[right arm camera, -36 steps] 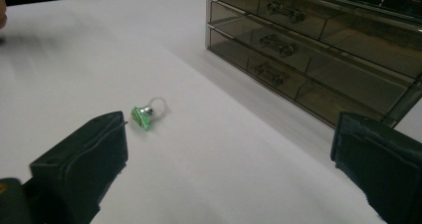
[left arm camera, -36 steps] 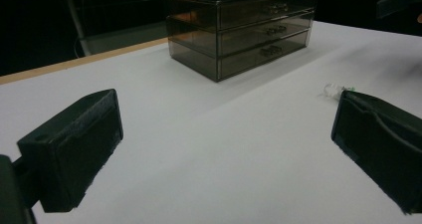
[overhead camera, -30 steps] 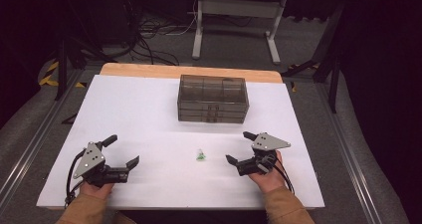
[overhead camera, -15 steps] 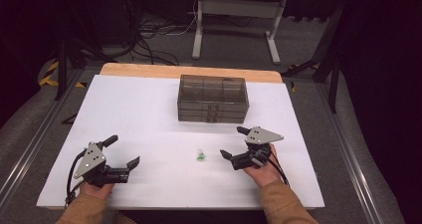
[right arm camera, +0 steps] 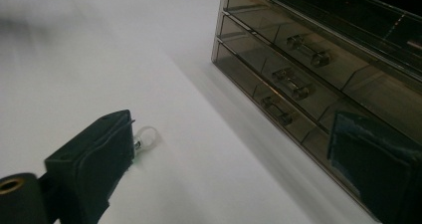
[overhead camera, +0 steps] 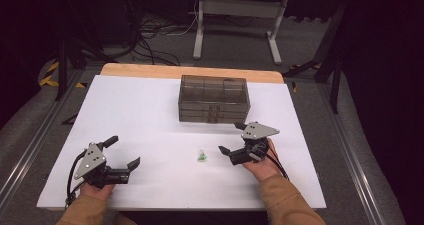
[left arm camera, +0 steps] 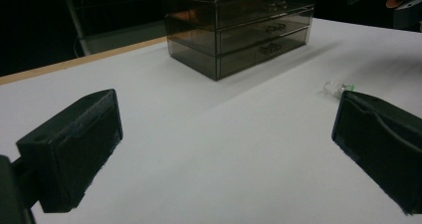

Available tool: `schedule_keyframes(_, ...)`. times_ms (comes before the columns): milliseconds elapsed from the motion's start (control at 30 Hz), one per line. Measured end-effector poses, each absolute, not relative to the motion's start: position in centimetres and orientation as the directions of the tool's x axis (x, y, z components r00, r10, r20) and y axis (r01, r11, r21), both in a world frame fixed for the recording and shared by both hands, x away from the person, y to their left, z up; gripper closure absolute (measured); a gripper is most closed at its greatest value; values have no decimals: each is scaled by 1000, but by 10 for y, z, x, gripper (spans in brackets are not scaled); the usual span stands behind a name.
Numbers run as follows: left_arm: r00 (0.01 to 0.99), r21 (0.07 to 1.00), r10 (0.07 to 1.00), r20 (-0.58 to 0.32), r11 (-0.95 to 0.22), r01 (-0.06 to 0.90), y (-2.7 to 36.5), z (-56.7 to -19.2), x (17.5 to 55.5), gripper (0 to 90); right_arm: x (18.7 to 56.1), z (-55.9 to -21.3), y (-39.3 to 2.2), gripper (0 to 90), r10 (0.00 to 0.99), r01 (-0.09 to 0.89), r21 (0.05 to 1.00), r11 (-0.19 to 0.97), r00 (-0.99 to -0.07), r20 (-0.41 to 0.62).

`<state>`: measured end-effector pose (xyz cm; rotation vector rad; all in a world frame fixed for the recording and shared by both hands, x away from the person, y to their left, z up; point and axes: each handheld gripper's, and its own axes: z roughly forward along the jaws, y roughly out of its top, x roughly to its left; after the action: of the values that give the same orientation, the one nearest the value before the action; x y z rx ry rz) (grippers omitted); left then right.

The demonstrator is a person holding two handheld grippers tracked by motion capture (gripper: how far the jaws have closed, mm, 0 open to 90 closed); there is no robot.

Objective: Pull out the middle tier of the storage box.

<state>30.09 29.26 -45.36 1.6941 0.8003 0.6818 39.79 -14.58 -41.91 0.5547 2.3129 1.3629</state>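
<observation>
High view: I hold the right gripper (overhead camera: pixel 234 138) between a small clear vial (overhead camera: pixel 201 156) and the drawer box (overhead camera: pixel 214 99), mid-table.
Its jaws, just closing slightly, stand apart and empty; left gripper (overhead camera: pixel 123 151) spread near the front edge. Next, I judge: descend squarely over the vial.

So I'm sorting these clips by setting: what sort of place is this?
Probably a lab or workshop recording station: a white-topped table on grey carpet, loose cables on the floor behind it, and a metal-legged bench in the dark background.
</observation>
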Motion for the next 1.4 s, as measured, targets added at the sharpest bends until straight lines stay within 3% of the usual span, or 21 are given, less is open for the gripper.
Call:
schedule_keyframes(233, 607, 968, 793, 41, -181, 172, 292, -454, 301, 4, 398, -419, -143, 177, 504, 115, 876, 468, -849, -158)
schedule_keyframes(533, 609, 969, 792, 40, -178, 169, 293, -454, 301, 4, 395, -418, -137, 249, 515, 44, 859, 510, -815, -264)
schedule_keyframes(667, 608, 970, 793, 32, -171, 171, 293, -454, 301, 4, 394, -416, -135, 251, 499, -3, 852, 524, -809, -309)
schedule_keyframes(933, 607, 971, 794, 38, -173, 165, 293, -454, 301, 5, 384, -415, -123, 250, 457, -155, 765, 625, -722, -519)
schedule_keyframes(1400, 603, 972, 797, 39, -170, 161, 294, -453, 300, 5, 378, -417, -117, 238, 390, -295, 645, 705, -598, -700)
